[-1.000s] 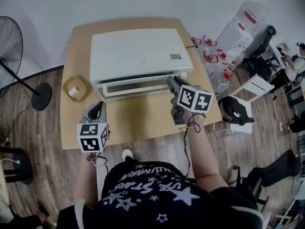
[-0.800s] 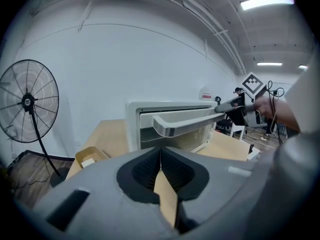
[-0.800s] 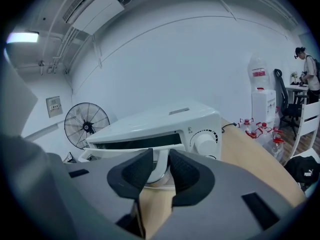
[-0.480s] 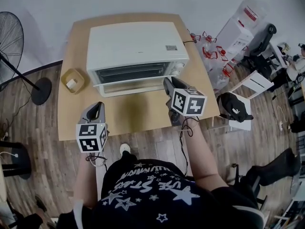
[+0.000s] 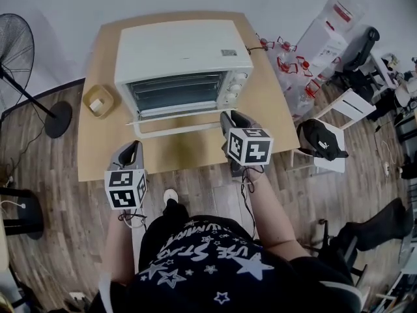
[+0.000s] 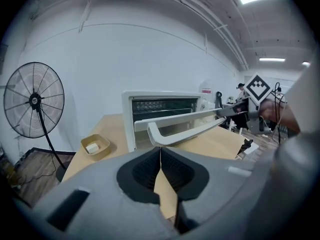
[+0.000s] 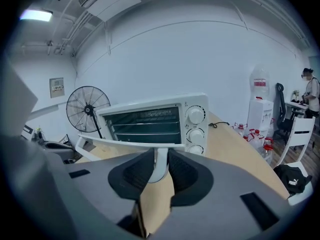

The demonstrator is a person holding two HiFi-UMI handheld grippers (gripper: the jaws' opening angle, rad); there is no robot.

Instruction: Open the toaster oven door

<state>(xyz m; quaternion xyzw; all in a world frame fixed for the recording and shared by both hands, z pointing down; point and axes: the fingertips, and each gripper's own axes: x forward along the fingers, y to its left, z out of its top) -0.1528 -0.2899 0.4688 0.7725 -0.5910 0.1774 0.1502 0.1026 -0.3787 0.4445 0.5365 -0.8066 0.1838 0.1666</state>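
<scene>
A white toaster oven [image 5: 182,51] stands on the wooden table [image 5: 273,119] with its glass door [image 5: 176,117] swung down and its dark cavity showing. My right gripper [image 5: 226,120] is at the right end of the white door handle [image 5: 171,132]. In the right gripper view the handle's post [image 7: 160,170] sits between the pads, which press on it as the jaws are closing. My left gripper [image 5: 132,149] hovers over the table's front left edge, shut and empty; its view shows the door and handle [image 6: 185,131] ahead, apart from it.
A tan dish [image 5: 99,103] with a small white piece sits left of the oven. A standing fan [image 5: 13,57] is on the floor at far left. Red-capped bottles [image 5: 293,77] and a chair with a black bag [image 5: 322,149] stand right of the table.
The oven door has swung from nearly closed down to open. My right gripper has moved toward me and down with the handle. The left gripper has stayed put.
</scene>
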